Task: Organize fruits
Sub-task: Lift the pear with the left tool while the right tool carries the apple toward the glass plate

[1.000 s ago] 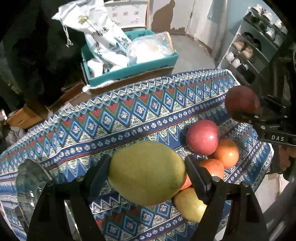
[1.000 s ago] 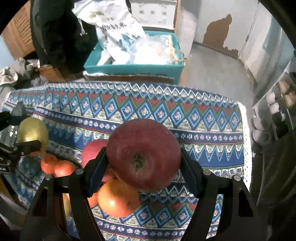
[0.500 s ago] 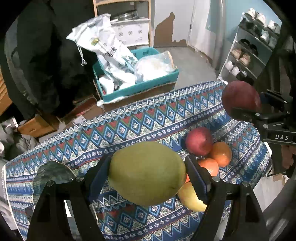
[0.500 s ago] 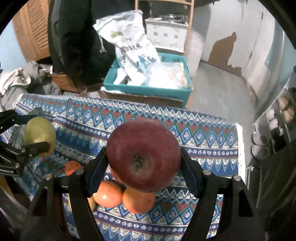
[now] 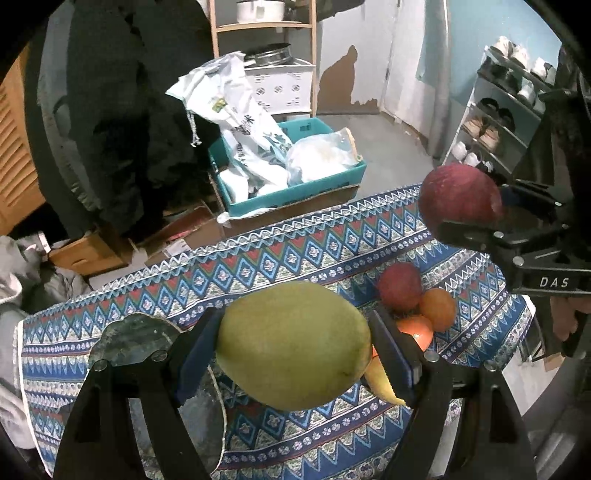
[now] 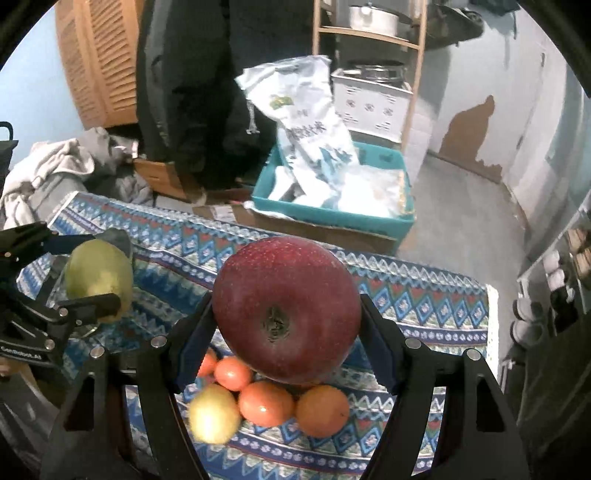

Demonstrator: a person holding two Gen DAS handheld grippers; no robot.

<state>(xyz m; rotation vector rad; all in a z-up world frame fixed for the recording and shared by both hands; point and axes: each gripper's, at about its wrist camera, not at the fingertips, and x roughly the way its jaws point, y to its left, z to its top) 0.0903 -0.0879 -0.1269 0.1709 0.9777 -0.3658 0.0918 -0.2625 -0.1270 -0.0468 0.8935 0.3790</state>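
Note:
My left gripper (image 5: 295,347) is shut on a large green mango (image 5: 293,345), held well above the patterned tablecloth (image 5: 258,266). My right gripper (image 6: 286,328) is shut on a dark red apple (image 6: 286,308), also lifted high. The apple (image 5: 460,197) and its gripper appear at the right of the left wrist view; the mango (image 6: 99,275) shows at the left of the right wrist view. A pile of fruit stays on the cloth below: a red apple (image 5: 399,286), oranges (image 6: 321,410), tomato-like red fruits (image 6: 264,402) and a yellow fruit (image 6: 214,413).
A clear glass plate (image 5: 136,338) lies on the cloth at the left. Beyond the table stand a teal box (image 6: 332,214) of white bags, cardboard boxes, a wooden shelf (image 6: 369,33), hanging dark clothes and a shoe rack (image 5: 498,125).
Both grippers have risen with their fruit and tilted up; the table and fruit pile look smaller and lower, and more of the room behind has come into view.

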